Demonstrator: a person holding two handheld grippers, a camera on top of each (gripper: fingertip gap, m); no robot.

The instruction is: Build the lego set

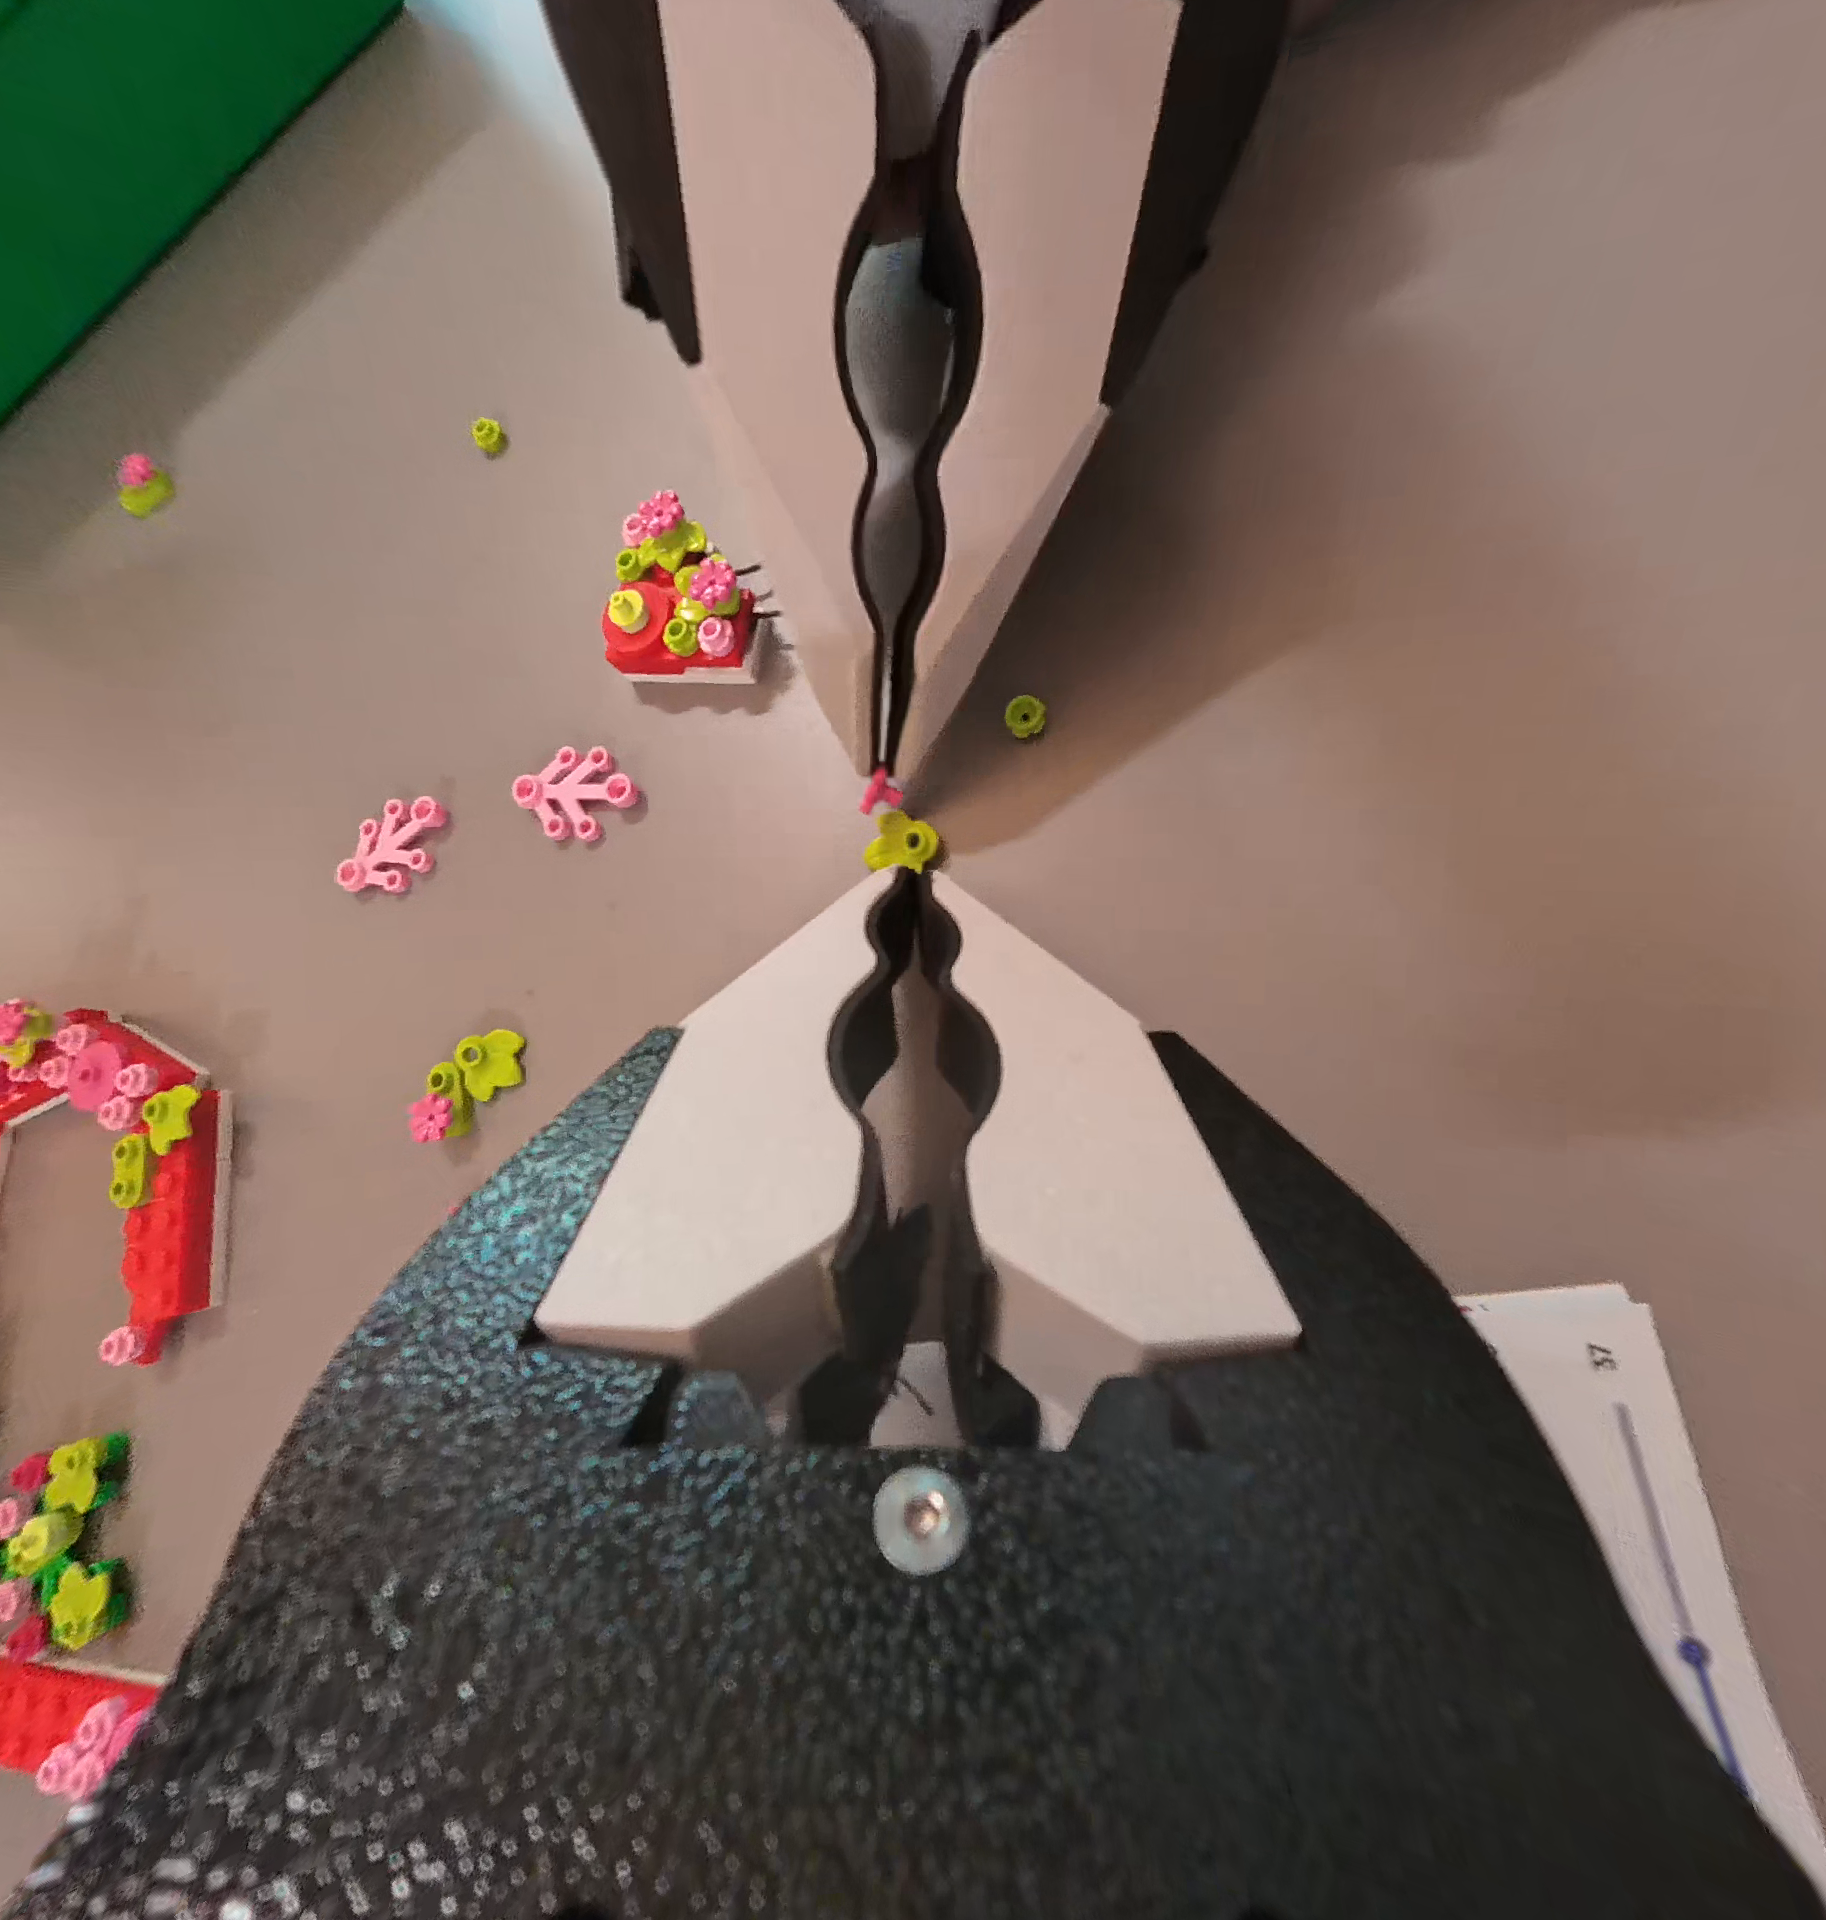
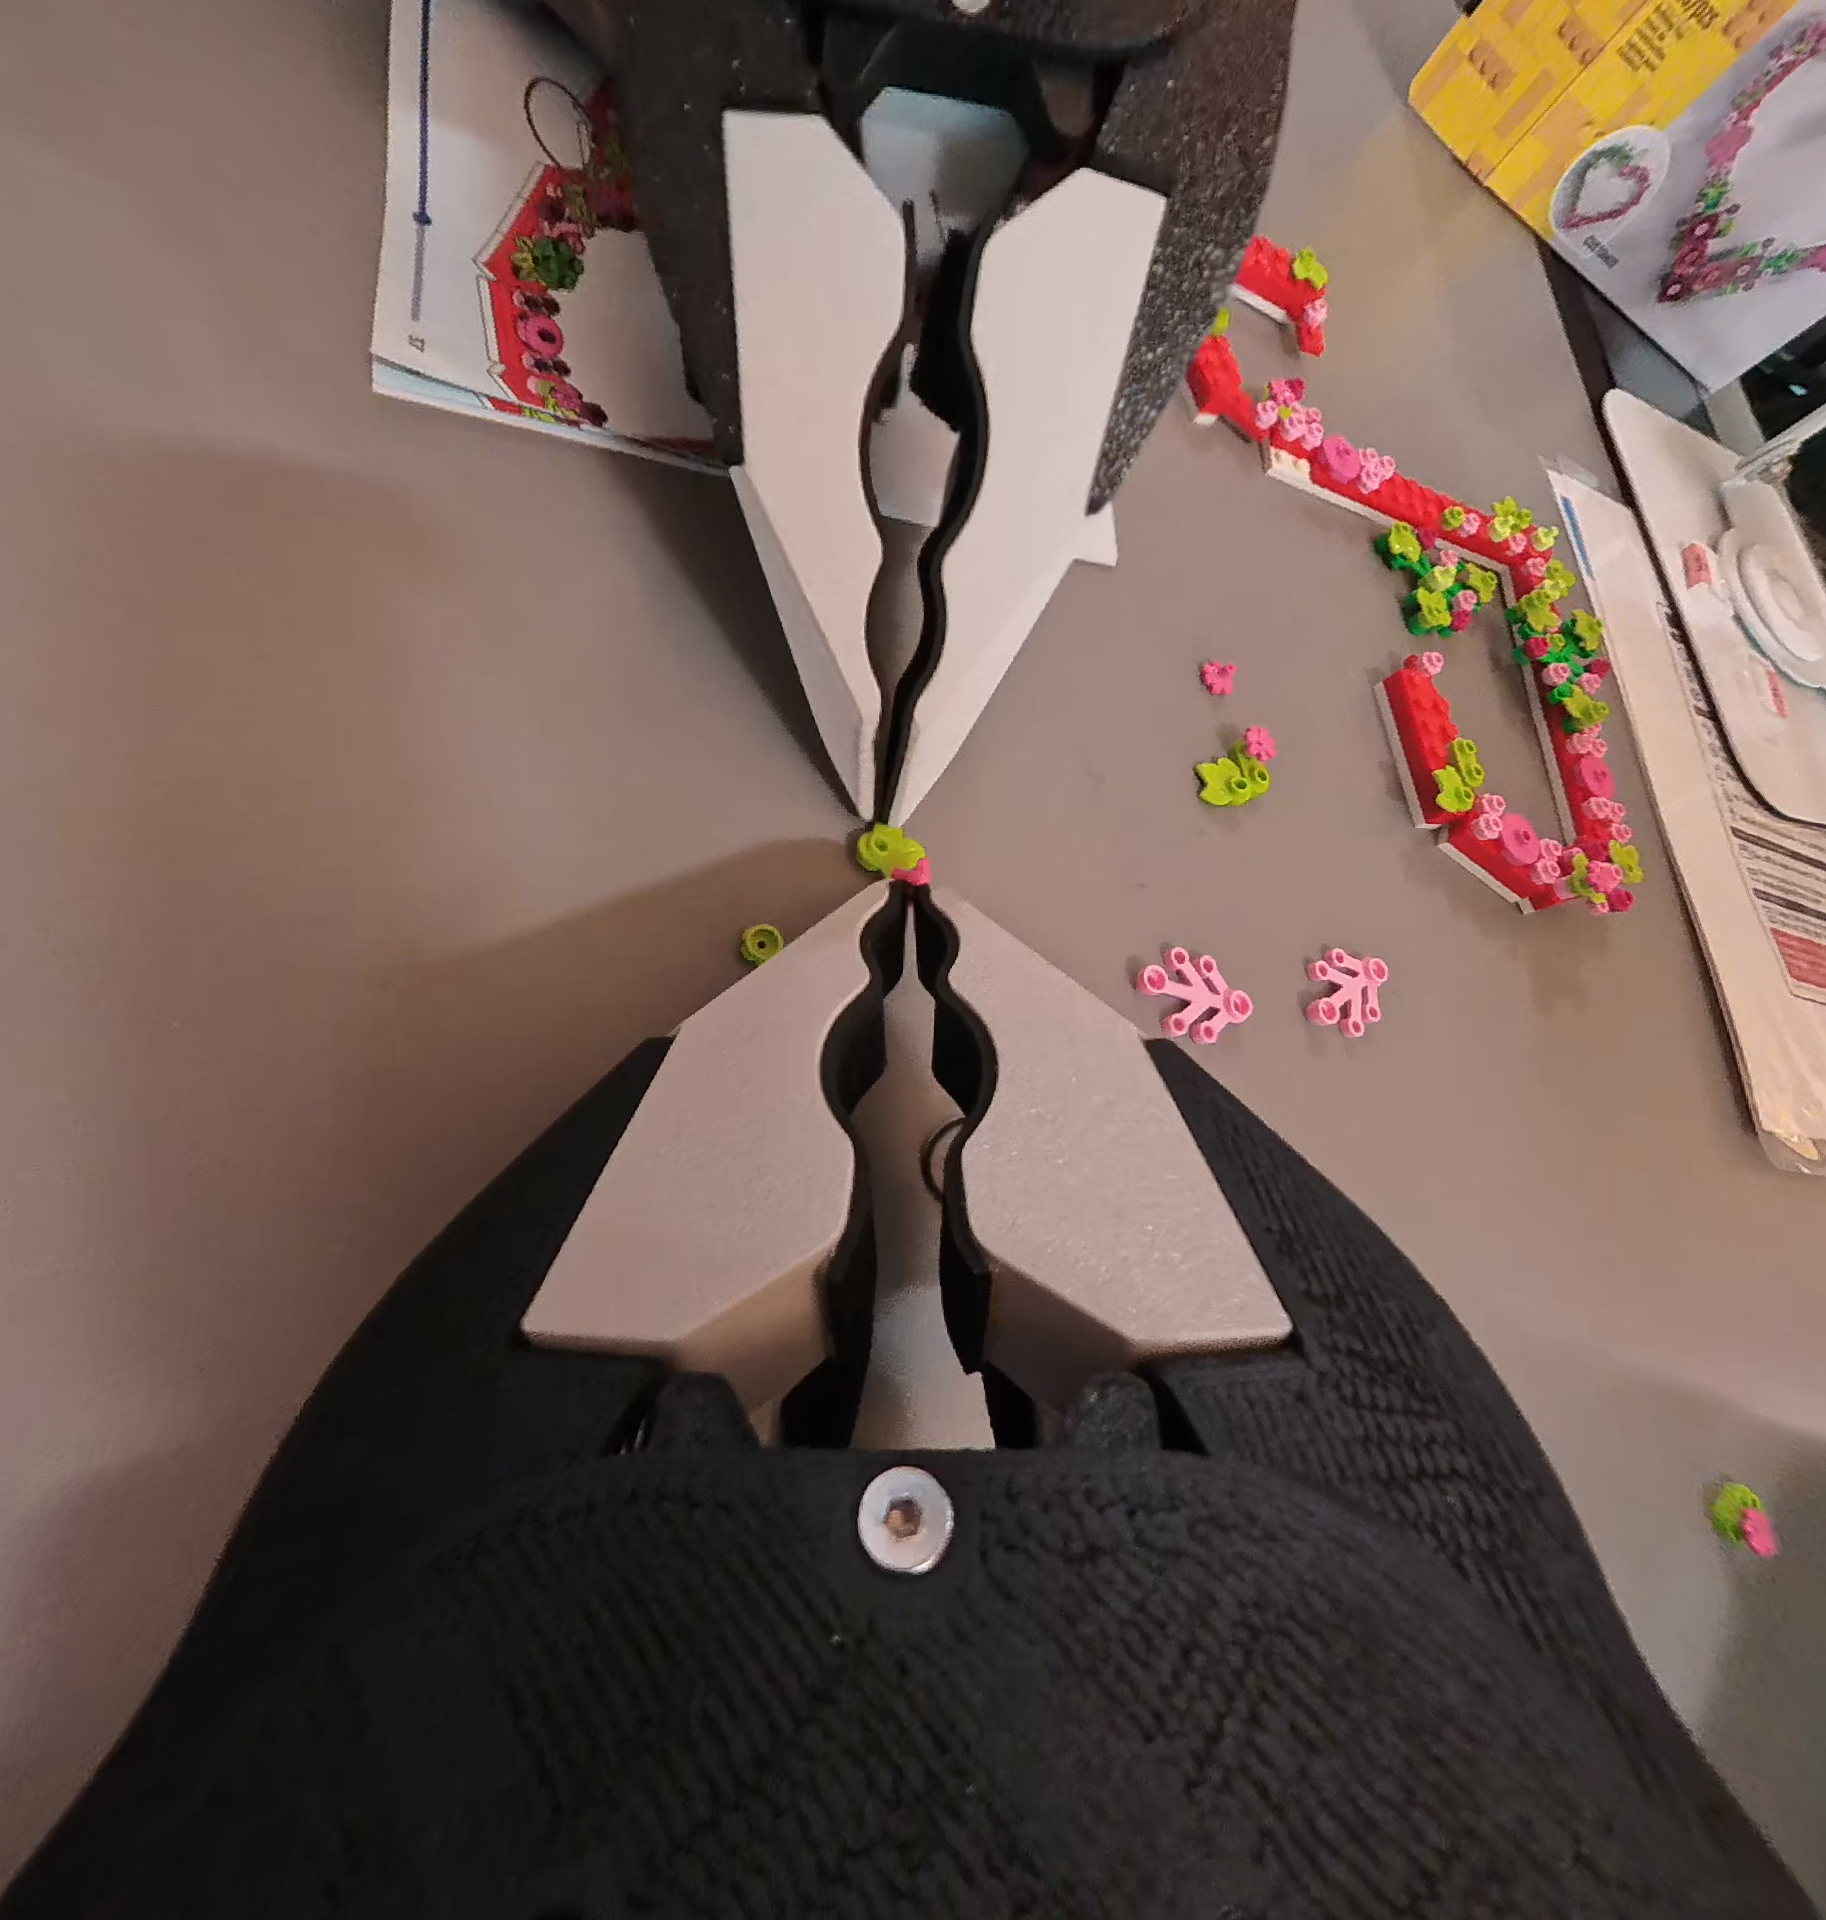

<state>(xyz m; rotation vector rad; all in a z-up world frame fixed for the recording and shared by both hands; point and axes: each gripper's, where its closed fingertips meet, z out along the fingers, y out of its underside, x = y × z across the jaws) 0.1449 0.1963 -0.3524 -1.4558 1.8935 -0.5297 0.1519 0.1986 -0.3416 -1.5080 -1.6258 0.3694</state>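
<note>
1. Nearest to us, the left tongs (image 1: pixel 901 883) are pressed together on a lime leaf piece (image 1: pixel 898 844), pinching it at the very tips above the bench (image 1: pixel 1408 727).
2. Meeting them nose to nose, the right tongs (image 2: pixel 904 902) pinch a small pink flower piece (image 2: pixel 914 871), which touches the lime leaf; we judge that we are pressing the two together.
3. The risk we see: both grips sit on the tiniest edge, so a slightly skewed push could flick either piece out and send it skittering off among the loose parts.
4. Just beside the tips lies a loose lime stud (image 1: pixel 1024 716); a dropped piece could be mixed up with it.
5. Farther out we see two pink branch pieces (image 2: pixel 1195 992), a small red sub-build (image 1: pixel 680 603), and the red heart frame (image 2: pixel 1491 644) with flowers on it.
6. Farthest lie the instruction booklet (image 2: pixel 493 312) and the set's box (image 2: pixel 1636 125).
</note>
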